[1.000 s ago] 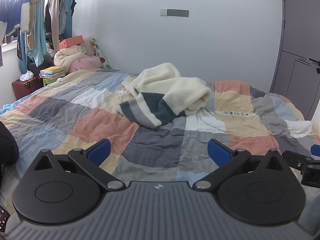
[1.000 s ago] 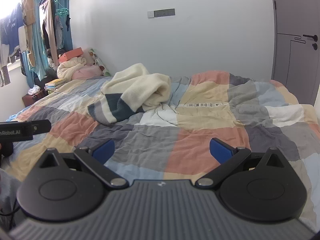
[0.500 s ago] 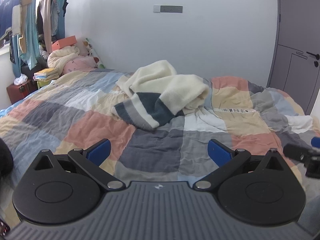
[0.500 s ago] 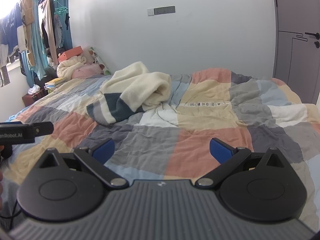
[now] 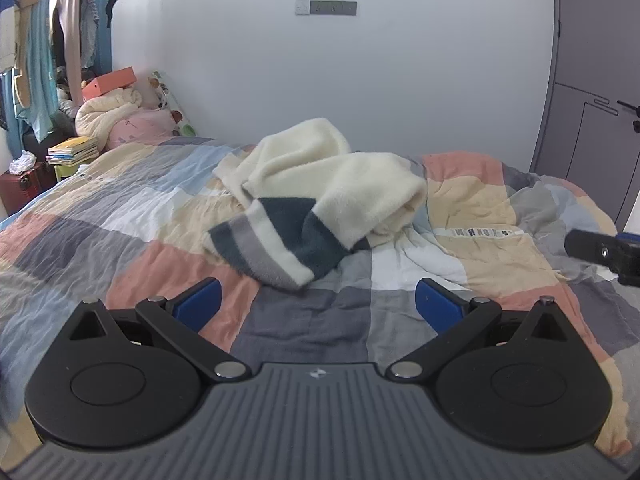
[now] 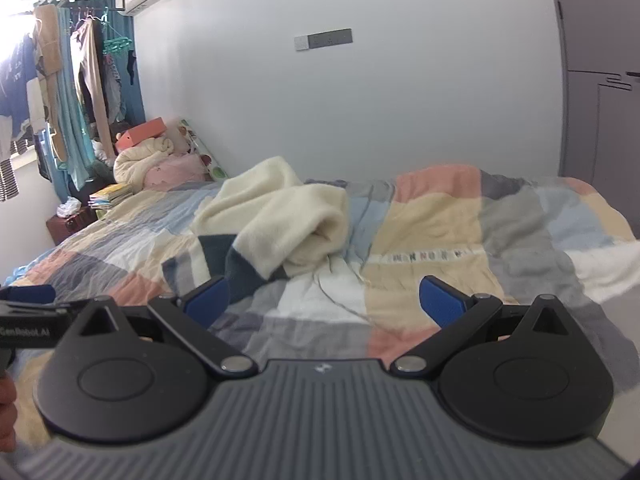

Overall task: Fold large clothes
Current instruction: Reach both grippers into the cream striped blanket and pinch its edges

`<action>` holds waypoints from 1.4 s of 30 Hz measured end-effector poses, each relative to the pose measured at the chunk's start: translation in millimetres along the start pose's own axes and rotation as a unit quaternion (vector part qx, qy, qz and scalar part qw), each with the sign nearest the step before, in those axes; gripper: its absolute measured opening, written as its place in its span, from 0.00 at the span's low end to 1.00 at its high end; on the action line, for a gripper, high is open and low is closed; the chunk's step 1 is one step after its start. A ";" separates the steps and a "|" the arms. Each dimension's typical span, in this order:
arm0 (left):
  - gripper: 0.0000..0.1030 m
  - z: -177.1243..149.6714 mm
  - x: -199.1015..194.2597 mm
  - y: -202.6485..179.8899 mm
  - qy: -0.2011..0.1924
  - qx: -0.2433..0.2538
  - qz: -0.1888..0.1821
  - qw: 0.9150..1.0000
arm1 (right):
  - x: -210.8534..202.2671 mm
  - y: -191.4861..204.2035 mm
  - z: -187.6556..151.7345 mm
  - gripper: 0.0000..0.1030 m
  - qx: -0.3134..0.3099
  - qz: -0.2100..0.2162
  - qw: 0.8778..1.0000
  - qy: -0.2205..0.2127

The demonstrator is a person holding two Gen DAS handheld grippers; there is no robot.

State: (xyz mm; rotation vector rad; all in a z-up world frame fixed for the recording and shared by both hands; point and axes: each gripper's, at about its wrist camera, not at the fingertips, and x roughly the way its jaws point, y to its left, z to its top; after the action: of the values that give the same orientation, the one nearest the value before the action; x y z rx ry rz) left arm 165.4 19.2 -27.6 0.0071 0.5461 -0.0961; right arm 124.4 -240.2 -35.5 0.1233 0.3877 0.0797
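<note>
A crumpled cream fleece garment (image 5: pixel 320 204) with navy, grey and white stripes lies in a heap in the middle of the bed (image 5: pixel 120 248). My left gripper (image 5: pixel 318 304) hovers open just in front of its striped end, with nothing between the blue pads. In the right wrist view the same garment (image 6: pixel 280 224) lies ahead and to the left. My right gripper (image 6: pixel 324 300) is open over the quilt, its left pad near the striped end. Part of the right gripper shows at the right edge of the left wrist view.
The patchwork quilt (image 6: pixel 460 240) covers the whole bed. A pile of bedding, a pink pillow and an orange box (image 5: pixel 112 82) sit in the far left corner beside stacked books (image 5: pixel 74 150). Clothes hang on a rack (image 6: pixel 72 92) at left. A grey door (image 5: pixel 600 92) stands at right.
Both grippers have moved forward toward the garment, which now looks larger and closer. The right gripper has tilted up and to the left. Both stayed open.
</note>
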 end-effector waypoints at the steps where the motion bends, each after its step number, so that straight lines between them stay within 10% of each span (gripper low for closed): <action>1: 1.00 2.6 8.5 1.8 0.002 -0.002 -0.002 1.000 | 7.7 -0.2 1.0 1.00 -0.002 -0.003 1.000 -0.004; 19: 1.00 -30.4 194.3 19.4 0.025 0.022 0.022 0.999 | 198.2 -14.9 -27.2 1.00 -0.026 0.032 0.995 0.092; 28: 1.00 -33.4 272.8 33.4 0.022 0.023 0.041 0.999 | 286.9 -20.1 -22.2 0.98 -0.028 0.061 0.996 0.055; 35: 1.00 -30.9 307.1 35.7 0.020 0.012 0.029 0.999 | 332.6 -27.1 -20.6 0.75 0.009 0.107 0.993 0.039; 42: 0.55 -20.0 310.5 55.8 0.006 -0.008 0.041 0.999 | 329.2 -16.4 -12.7 0.25 -0.044 0.121 0.992 0.017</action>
State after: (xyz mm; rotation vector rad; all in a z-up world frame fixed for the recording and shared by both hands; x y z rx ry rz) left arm 424.2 47.7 -206.8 0.0142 0.5584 -0.0122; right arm 424.2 -221.9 -171.8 0.0824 0.4007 0.3375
